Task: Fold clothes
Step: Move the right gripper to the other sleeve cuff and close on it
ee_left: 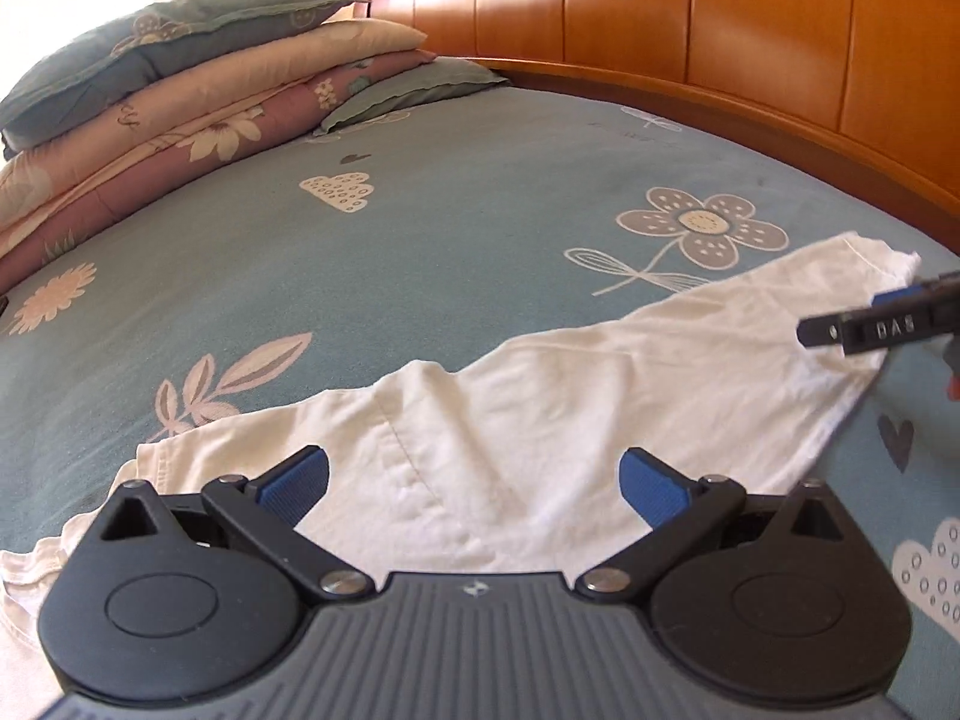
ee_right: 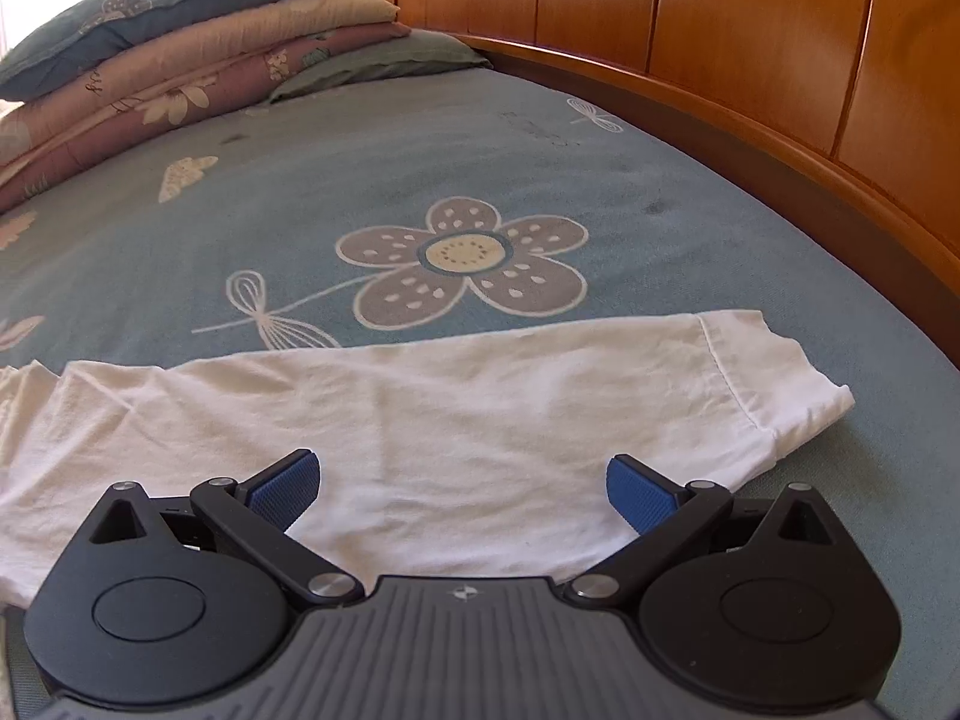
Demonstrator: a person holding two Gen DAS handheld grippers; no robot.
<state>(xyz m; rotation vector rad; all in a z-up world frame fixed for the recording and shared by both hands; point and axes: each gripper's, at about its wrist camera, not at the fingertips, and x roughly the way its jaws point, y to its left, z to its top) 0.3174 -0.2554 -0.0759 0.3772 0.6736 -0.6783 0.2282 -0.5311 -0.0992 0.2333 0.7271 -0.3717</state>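
Note:
A white garment [ee_left: 540, 408] lies spread flat across a blue flowered bed sheet [ee_left: 420, 222]. My left gripper [ee_left: 474, 480] hovers low over its near left part, wide open, blue pads [ee_left: 294, 483] apart with nothing between them. In the left wrist view, the right gripper's black finger [ee_left: 864, 330] reaches in from the right edge over the garment's far end. In the right wrist view my right gripper [ee_right: 462, 489] is open above the white garment [ee_right: 450, 420], whose hemmed sleeve end [ee_right: 774, 396] lies to the right.
A stack of folded quilts and pillows [ee_left: 180, 102] sits at the back left of the bed. A curved wooden headboard [ee_left: 720, 30] runs along the far and right side, also visible in the right wrist view [ee_right: 750, 48]. Bare sheet [ee_right: 420, 150] stretches beyond the garment.

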